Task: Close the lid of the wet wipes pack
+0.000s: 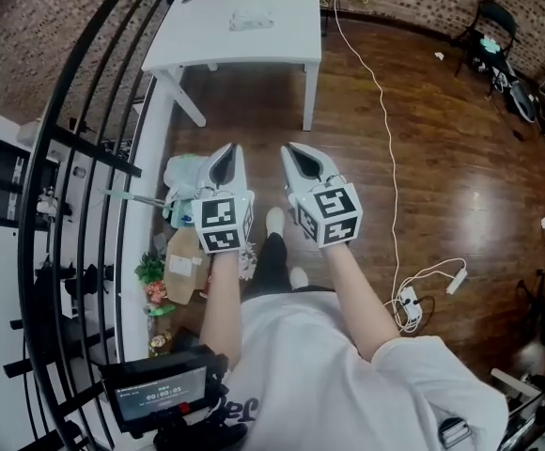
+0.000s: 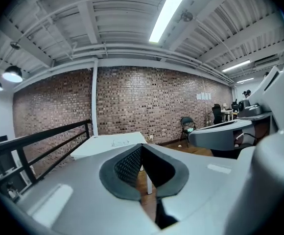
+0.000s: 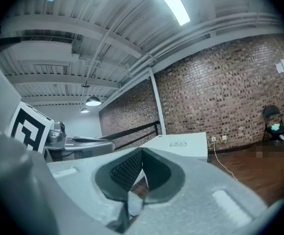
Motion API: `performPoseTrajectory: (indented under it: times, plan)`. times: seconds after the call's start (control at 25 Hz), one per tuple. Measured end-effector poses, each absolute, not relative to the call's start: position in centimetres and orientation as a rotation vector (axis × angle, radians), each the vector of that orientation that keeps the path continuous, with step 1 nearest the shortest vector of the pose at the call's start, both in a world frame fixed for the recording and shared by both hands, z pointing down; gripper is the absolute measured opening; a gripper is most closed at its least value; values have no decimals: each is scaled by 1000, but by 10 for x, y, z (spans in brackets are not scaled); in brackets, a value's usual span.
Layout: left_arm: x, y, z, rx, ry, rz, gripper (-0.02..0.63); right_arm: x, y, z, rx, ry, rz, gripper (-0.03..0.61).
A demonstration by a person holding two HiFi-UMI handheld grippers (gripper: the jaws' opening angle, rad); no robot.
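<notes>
The wet wipes pack [image 1: 251, 19] lies flat on the white table [image 1: 197, 50] at the far end of the room, well ahead of both grippers. It shows small in the left gripper view [image 2: 120, 142] and the right gripper view [image 3: 177, 143]; its lid is too far off to make out. My left gripper [image 1: 227, 149] and right gripper [image 1: 292, 148] are held side by side over the wooden floor, pointing at the table. Both have their jaws together with nothing between them, as the left gripper [image 2: 142, 146] and right gripper [image 3: 142, 151] views show.
A black railing [image 1: 75, 148] runs along the left. Bags and a potted plant [image 1: 150, 271] sit by it. A white cable [image 1: 382, 111] trails across the floor to a power strip [image 1: 409, 301]. A black folding chair [image 1: 490, 26] stands back right.
</notes>
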State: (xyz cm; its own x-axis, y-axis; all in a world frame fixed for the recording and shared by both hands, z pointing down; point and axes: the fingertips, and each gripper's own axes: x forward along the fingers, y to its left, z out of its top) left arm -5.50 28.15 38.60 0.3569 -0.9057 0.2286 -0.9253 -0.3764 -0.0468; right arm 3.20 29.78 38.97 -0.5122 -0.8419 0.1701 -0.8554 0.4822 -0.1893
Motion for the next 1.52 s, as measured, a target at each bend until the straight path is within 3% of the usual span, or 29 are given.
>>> performPoseTrajectory:
  times: [0.28,0.92,1.52]
  plan:
    - [-58,182,381,2531,-1673,278,17,23,201,385,1531,-2627,364,-9]
    - [-138,2,388,2395,-1738,171,17,-32,17,388,1482,-2583,332,-9]
    - [-113,-155,396,2425,-1730,240,17,-16,-148,401,1461,-2624,376,-9]
